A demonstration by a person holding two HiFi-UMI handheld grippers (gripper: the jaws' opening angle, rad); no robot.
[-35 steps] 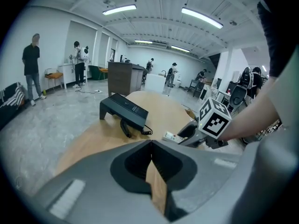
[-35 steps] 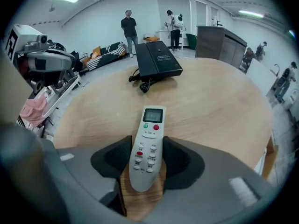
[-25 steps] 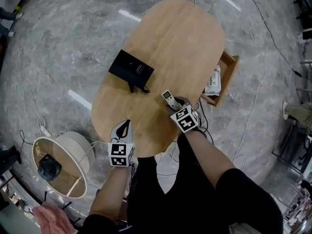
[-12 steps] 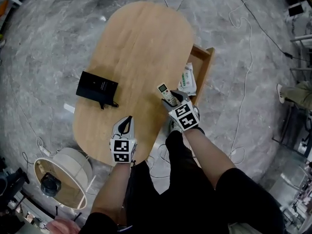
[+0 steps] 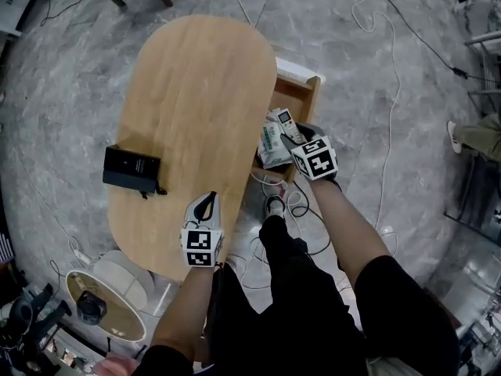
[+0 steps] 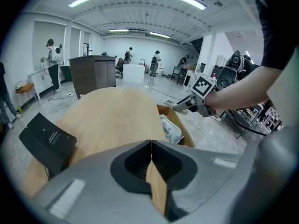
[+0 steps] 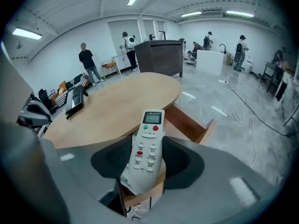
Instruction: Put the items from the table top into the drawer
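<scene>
Remote control (image 5: 288, 124) is clamped by its lower body in the right claw (image 5: 296, 137), suspended over the open drawer (image 5: 314, 92) that projects from the right edge of the surface (image 5: 196, 77). A white pouch (image 5: 272, 144) lies inside the drawer. Left claw (image 5: 205, 207): jaws together, empty, over the near edge. A black box (image 5: 131, 169) rests at the left edge.
</scene>
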